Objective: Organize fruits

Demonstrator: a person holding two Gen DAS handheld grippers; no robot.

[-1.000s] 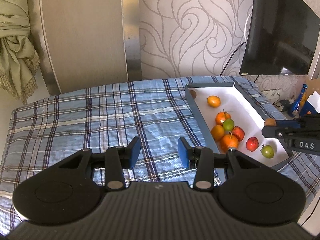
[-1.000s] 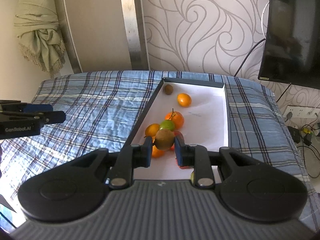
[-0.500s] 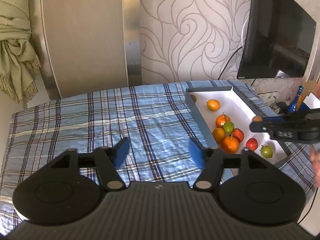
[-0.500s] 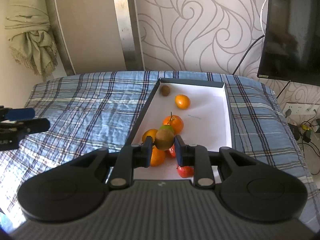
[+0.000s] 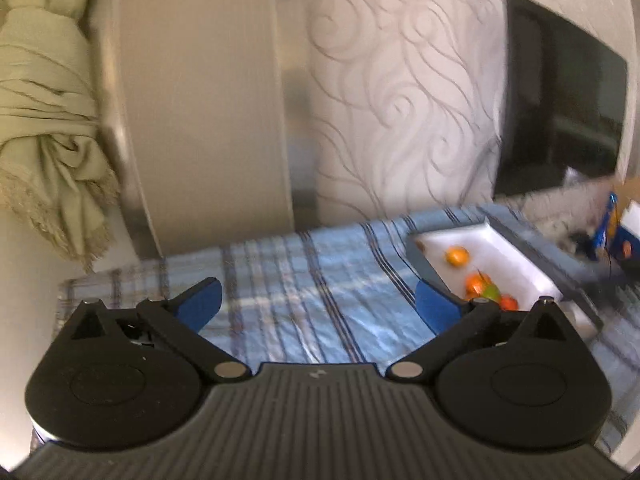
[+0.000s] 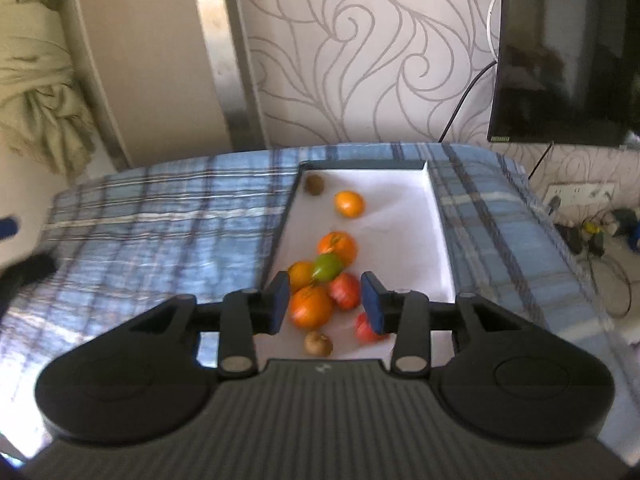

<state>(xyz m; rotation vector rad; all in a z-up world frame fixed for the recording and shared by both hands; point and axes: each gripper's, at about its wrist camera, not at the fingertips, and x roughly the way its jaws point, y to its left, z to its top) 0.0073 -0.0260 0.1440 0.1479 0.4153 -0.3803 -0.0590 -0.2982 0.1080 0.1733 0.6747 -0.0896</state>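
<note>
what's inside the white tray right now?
In the tray: three oranges, a green fruit, two red fruits and two brown kiwis. The right tool, open, hides the near edge.

Both cameras sat behind their own gripper fingers, looking forward and down toward the patterned wall. The left view hung over the plaid-covered desk [image 5: 304,280], with the fruit box [image 5: 516,256] off to its right. The right view looked closely over that same box [image 6: 438,216], both sharing the television [image 6: 568,52].
</note>
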